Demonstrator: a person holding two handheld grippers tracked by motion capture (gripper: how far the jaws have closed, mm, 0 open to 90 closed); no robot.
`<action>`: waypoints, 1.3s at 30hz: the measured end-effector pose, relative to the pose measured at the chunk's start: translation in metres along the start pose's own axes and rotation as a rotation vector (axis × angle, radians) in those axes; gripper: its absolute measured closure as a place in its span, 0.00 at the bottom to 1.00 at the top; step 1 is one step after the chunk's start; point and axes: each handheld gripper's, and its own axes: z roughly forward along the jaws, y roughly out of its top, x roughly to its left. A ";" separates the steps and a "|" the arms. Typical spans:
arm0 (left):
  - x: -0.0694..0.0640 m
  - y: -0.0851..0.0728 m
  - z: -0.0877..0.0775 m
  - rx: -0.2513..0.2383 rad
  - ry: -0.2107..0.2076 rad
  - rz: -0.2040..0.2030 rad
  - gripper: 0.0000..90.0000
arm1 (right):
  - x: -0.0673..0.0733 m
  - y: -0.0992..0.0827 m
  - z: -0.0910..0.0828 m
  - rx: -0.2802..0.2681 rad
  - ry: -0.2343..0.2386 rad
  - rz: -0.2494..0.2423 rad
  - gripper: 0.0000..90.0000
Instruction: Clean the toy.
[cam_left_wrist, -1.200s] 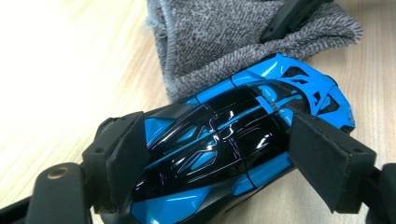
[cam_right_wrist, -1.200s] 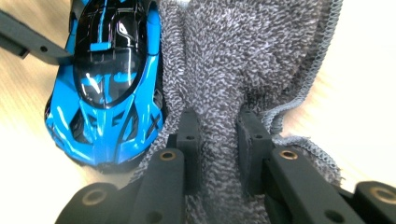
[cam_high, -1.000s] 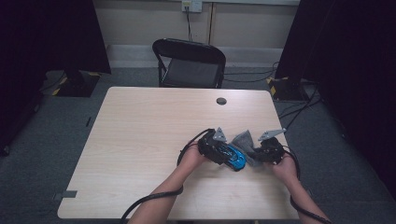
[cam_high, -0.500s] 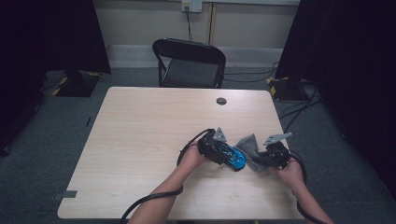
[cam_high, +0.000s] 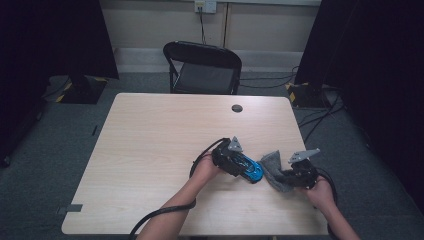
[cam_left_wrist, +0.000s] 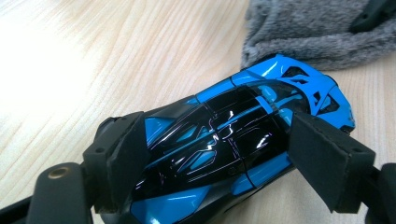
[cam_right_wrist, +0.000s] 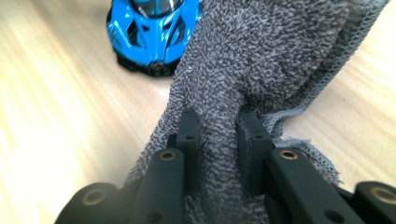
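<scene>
A blue and black toy car (cam_high: 251, 171) lies on the wooden table (cam_high: 150, 150) right of centre. My left gripper (cam_high: 239, 165) is shut on it; in the left gripper view its two pads press the car's (cam_left_wrist: 224, 135) sides around the cabin. A grey fluffy cloth (cam_high: 273, 166) lies just right of the car's nose. My right gripper (cam_high: 287, 178) is shut on a bunched fold of that cloth (cam_right_wrist: 261, 56), which drapes forward from the jaws toward the car (cam_right_wrist: 149, 32). The cloth (cam_left_wrist: 317, 28) sits close behind the car's tail end in the left gripper view.
A black folding chair (cam_high: 202, 67) stands behind the table's far edge. A round cable port (cam_high: 237, 108) is set in the tabletop near that edge. Cables trail from both grippers over the near edge. Dark curtains flank the room.
My right gripper has drawn the cloth to the right and toward the table's near edge, a little away from the car. The left gripper and the car have stayed put.
</scene>
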 end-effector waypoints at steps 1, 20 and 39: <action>0.000 0.000 0.000 0.000 0.000 0.000 0.22 | 0.001 -0.001 -0.001 0.001 0.004 -0.001 0.82; 0.000 0.000 0.000 -0.001 0.002 -0.004 0.22 | -0.005 -0.006 -0.043 -0.116 0.007 0.069 0.83; 0.000 -0.002 0.000 -0.013 0.005 -0.003 0.22 | -0.040 0.077 -0.013 -0.172 -0.094 0.079 0.83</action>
